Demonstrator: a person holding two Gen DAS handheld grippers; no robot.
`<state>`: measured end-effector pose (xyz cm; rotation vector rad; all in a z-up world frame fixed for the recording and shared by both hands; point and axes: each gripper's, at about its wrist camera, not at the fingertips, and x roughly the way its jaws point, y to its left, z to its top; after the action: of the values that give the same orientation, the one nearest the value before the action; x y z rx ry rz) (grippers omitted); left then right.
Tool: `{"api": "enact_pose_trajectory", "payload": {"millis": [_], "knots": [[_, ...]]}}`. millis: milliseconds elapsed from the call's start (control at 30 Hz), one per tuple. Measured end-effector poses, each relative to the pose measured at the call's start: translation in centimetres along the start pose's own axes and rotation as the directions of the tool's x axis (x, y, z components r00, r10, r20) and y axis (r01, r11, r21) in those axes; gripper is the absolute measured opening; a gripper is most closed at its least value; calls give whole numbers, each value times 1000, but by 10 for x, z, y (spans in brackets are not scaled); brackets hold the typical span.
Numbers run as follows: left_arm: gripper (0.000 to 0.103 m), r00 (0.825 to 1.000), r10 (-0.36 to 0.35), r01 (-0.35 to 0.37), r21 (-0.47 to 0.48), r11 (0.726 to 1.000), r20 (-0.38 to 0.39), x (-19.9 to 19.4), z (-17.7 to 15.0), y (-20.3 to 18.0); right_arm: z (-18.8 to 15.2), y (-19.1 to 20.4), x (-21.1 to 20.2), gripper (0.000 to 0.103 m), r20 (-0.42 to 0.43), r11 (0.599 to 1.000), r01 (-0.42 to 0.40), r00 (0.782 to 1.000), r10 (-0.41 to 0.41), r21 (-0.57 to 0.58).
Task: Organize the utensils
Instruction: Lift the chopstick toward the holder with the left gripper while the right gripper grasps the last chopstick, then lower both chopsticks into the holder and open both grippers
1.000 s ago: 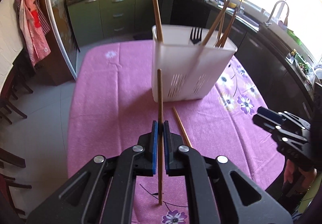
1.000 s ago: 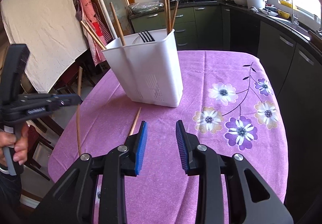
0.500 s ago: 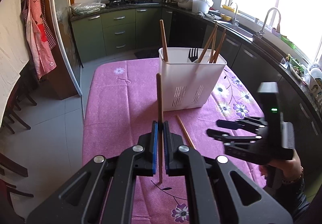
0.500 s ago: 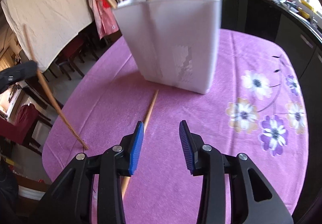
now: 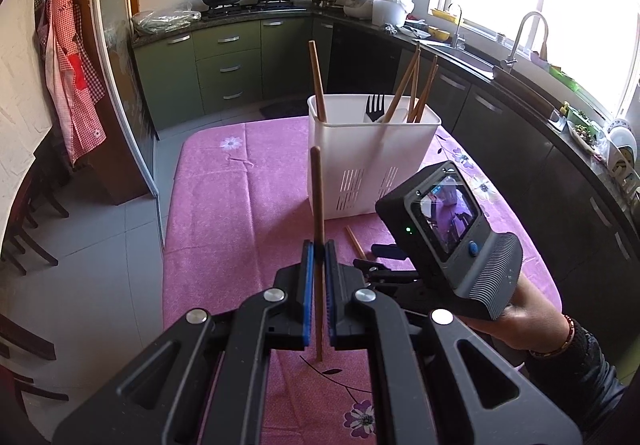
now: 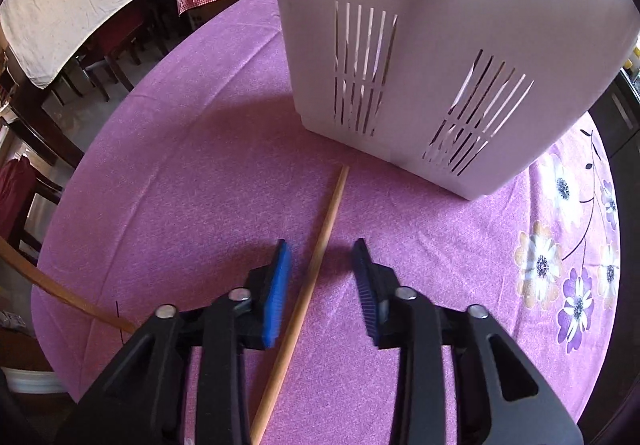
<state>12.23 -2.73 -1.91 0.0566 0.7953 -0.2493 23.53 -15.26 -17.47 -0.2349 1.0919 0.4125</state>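
My left gripper point(image 5: 318, 245) is shut on a wooden chopstick point(image 5: 317, 197) and holds it upright above the purple tablecloth; its lower end shows in the right wrist view point(image 6: 60, 291). A white slotted utensil holder point(image 5: 370, 161) stands ahead with several chopsticks and a black fork point(image 5: 375, 107) in it. My right gripper point(image 6: 322, 245) is open, low over the table, its jaws either side of a second chopstick point(image 6: 320, 241) that lies flat in front of the holder point(image 6: 440, 45). The right gripper's body point(image 5: 440, 229) hides most of that chopstick in the left wrist view.
The round table has a purple flowered cloth point(image 5: 224, 205). Dark chairs point(image 6: 52, 117) stand on the left. Kitchen counters, a sink point(image 5: 472, 57) and green cabinets point(image 5: 224, 65) line the back and right.
My right gripper has moved down and forward to straddle the lying chopstick, close to the holder. My left gripper has pulled back and up with its chopstick.
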Motion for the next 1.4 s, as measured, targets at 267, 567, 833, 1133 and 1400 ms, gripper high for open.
{"api": "enact_pose_trajectory", "payload": {"millis": [267,567,833,1133,1400], "knots": [[5,1000,-1,1,1,1000,2,-1,-1,2,-2,3,-2,6,11,1000,-24,1000,24,1],[5,1000,-6,6,16,1000,4,-5,-4,-1,-20,-19,-96,6,258,995,-93,963,83,27],[5,1000,-9,8,39,999,10,-11,-8,-5,-66,-38,-180,6,418,995,-100,905,82,20],[5,999,-30,29,53,998,27,-19,-9,-8,-95,-44,-209,6,450,994,-104,889,84,20],[5,996,-69,64,71,995,56,-29,11,-14,-90,-45,-208,6,456,994,-109,886,88,20]]}}
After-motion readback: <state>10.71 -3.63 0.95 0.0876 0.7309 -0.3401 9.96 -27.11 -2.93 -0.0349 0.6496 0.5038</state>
